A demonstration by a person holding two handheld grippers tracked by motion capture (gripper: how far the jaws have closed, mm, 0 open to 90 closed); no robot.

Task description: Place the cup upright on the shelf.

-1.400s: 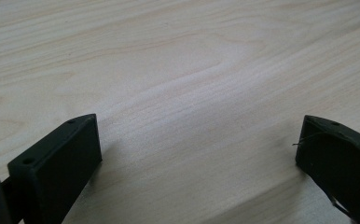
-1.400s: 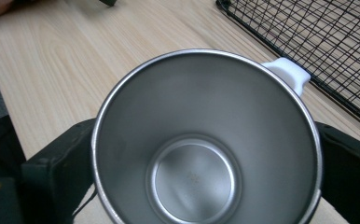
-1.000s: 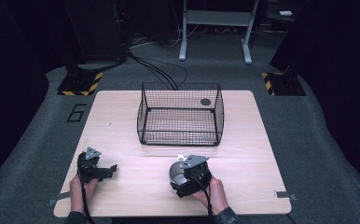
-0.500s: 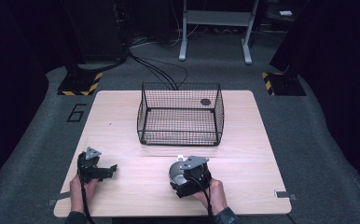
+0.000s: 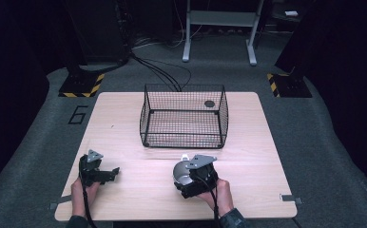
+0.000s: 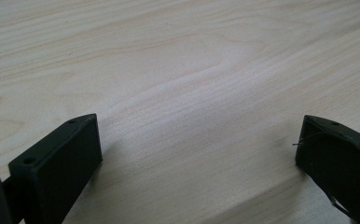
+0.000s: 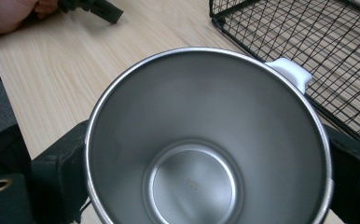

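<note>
A shiny steel cup (image 7: pixel 201 154) with a white handle tab (image 7: pixel 291 72) sits between the black jaws of my right gripper (image 5: pixel 187 176), which is shut on it near the table's front. The same cup (image 5: pixel 181 174) lies tilted toward the left in the high view. An empty black wire basket (image 5: pixel 184 116) stands behind it at the table's middle. At the front left my left gripper (image 5: pixel 106 174) rests low over the wood, open. Bare wood lies between its wide-apart jaws in the left gripper view, around the gripper's midpoint (image 6: pixel 201 154).
The light wooden table (image 5: pixel 267 142) has free room on both sides of the basket. A small dark disc (image 5: pixel 209 103) lies behind the basket. Beyond the table are cables, a metal stand and hazard-striped bases on the grey floor.
</note>
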